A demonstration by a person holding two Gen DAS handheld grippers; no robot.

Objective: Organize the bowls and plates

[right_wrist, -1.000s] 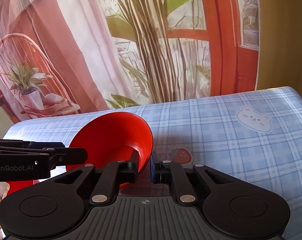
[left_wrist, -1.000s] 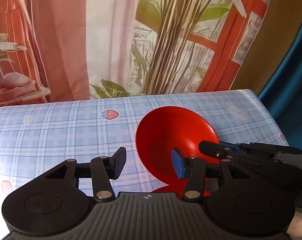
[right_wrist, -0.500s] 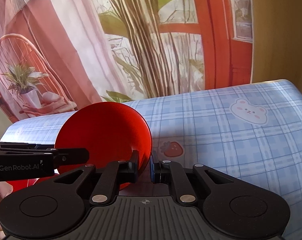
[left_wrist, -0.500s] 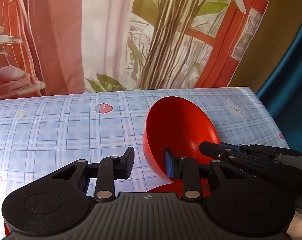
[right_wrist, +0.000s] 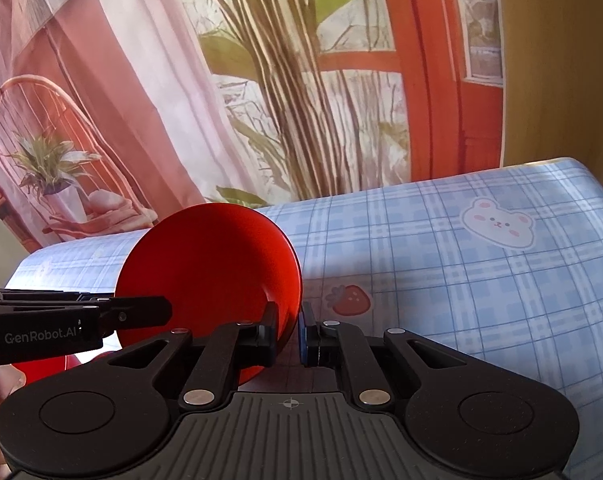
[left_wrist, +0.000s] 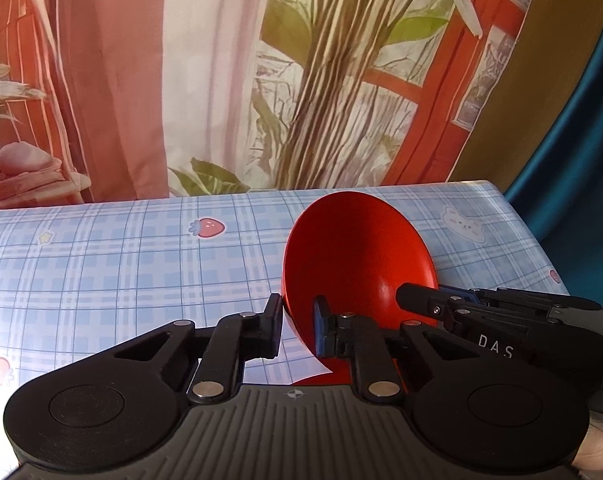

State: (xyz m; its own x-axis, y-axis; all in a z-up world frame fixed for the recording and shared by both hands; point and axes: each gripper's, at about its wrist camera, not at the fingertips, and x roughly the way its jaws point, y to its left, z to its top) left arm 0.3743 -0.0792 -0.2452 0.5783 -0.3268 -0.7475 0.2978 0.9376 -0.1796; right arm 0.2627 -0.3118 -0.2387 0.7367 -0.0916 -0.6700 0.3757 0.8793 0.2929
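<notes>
Red bowl tipped on edge, gripped by the right gripper — left jaws straddling the opposite rim

The right gripper (right_wrist: 288, 334) has its jaws clamped on the right rim of the red bowl (right_wrist: 209, 276), which stands steeply tilted with its opening facing the cameras. The left gripper (left_wrist: 297, 330) has its jaws apart on either side of the bowl's left rim, the wall lying between them; whether either pad touches it I cannot tell. Both are equally near, one at each side. A second red dish (left_wrist: 329, 378) shows just beneath the bowl, near edge only. Under them lies the blue plaid tablecloth (right_wrist: 461, 280) with strawberry and bear prints — behind it, at the table's far edge, a printed backdrop (left_wrist: 301, 80) of curtains and plants.
</notes>
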